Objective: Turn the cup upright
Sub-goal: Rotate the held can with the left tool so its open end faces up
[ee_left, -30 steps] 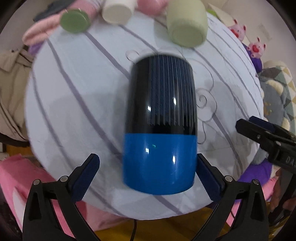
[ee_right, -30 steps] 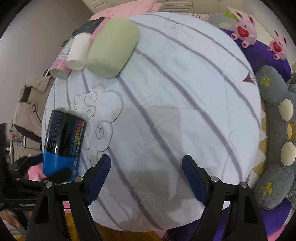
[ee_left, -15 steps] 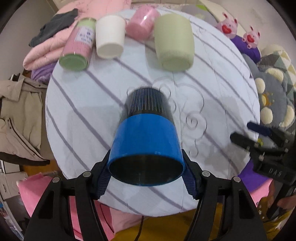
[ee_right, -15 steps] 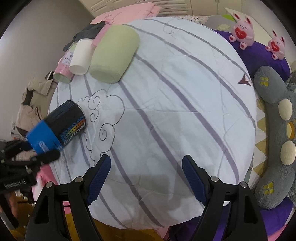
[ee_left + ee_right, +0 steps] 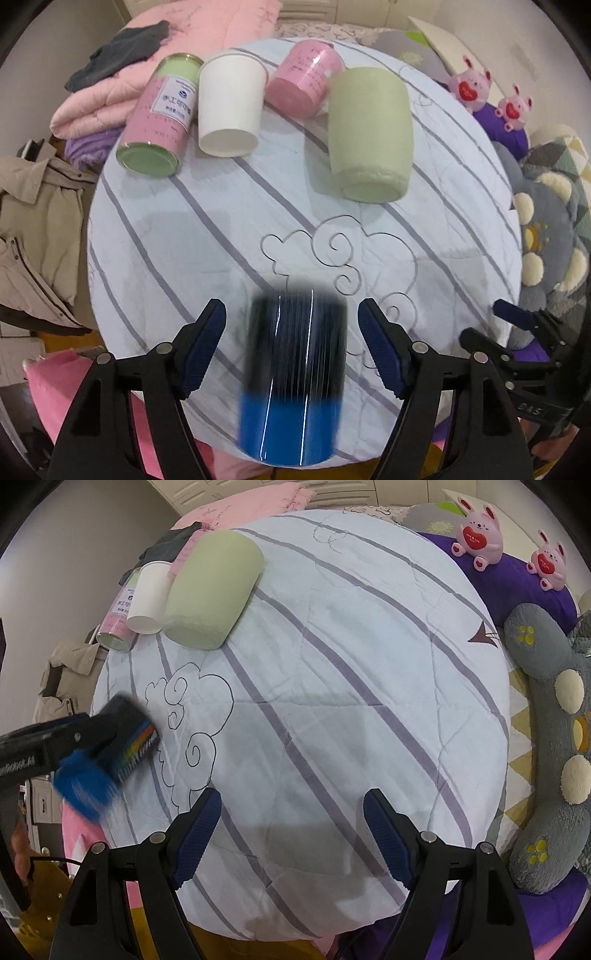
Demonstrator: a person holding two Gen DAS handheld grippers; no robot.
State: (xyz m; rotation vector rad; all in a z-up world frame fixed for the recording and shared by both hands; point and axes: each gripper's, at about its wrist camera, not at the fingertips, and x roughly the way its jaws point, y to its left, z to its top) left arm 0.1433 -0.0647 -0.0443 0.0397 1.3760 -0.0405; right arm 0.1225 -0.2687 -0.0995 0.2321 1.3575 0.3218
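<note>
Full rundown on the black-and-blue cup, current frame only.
The black-and-blue cup is a glossy cylinder: ribbed black section away from the camera, smooth blue band nearest it. The right wrist view shows rainbow lettering on the black part. It is motion-blurred in both views, sitting between the left gripper fingers, which are spread with gaps either side. It is over the near edge of the striped white quilt; contact underneath cannot be told.

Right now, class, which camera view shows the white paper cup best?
The left wrist view: the white paper cup lies on its side on the striped quilt, its whole wall and base showing. In the right wrist view the cup is small and far off, partly hidden by the green cup.
</note>
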